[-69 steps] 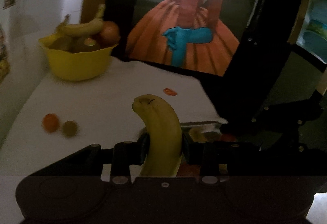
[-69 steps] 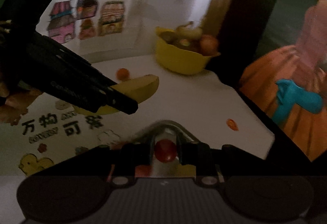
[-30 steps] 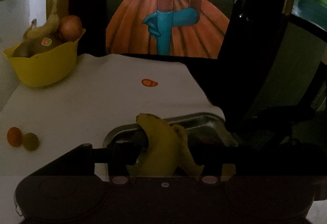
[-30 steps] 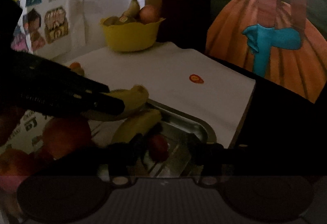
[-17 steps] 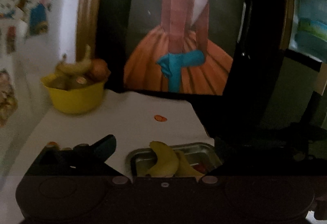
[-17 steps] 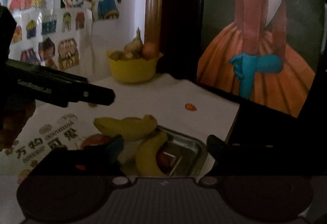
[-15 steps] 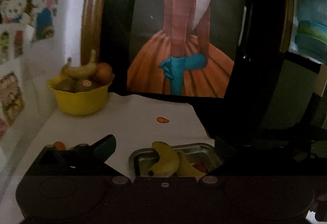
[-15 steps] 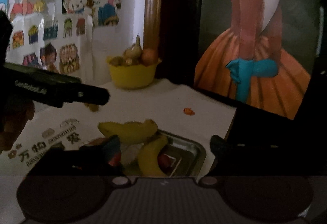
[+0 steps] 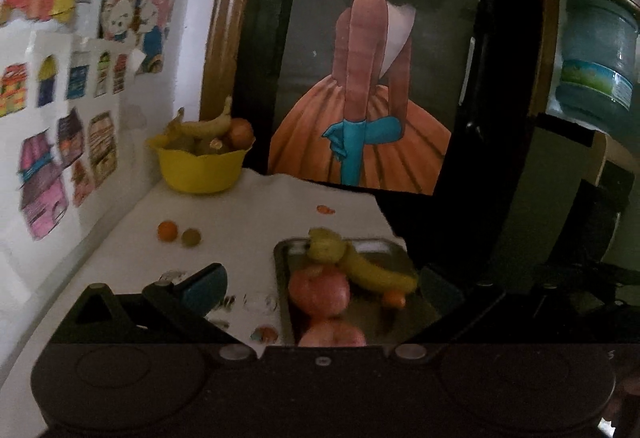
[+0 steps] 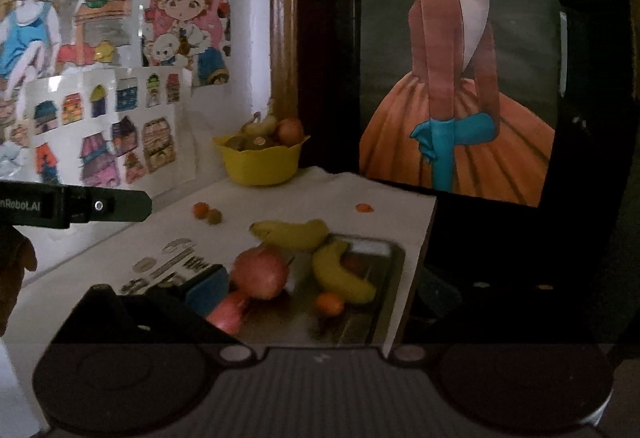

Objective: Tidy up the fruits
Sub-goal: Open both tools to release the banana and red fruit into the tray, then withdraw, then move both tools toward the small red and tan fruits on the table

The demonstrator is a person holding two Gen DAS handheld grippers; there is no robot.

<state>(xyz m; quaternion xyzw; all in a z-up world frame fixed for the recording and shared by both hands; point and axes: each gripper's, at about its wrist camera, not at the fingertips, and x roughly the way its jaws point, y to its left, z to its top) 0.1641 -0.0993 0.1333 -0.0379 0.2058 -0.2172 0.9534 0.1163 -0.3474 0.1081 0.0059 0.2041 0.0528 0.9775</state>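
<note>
Both bananas had left the claws and lay in the metal tray (image 9: 280, 258). Left claw (image 9: 320, 278) stood wide apart, empty, drawn back from the tray; right claw (image 10: 320, 286) likewise apart and empty. Left of the tray: two small fruits (image 9: 178, 233) loose on the surface (image 9: 248, 214), yellow bowl (image 9: 200, 170) beyond. Upper banana (image 10: 290, 234) lay across the tray's far edge; lower banana (image 10: 340, 274) ran diagonally, tip toward the near right. Judged: placing done; next, fetch the small fruits.
</note>
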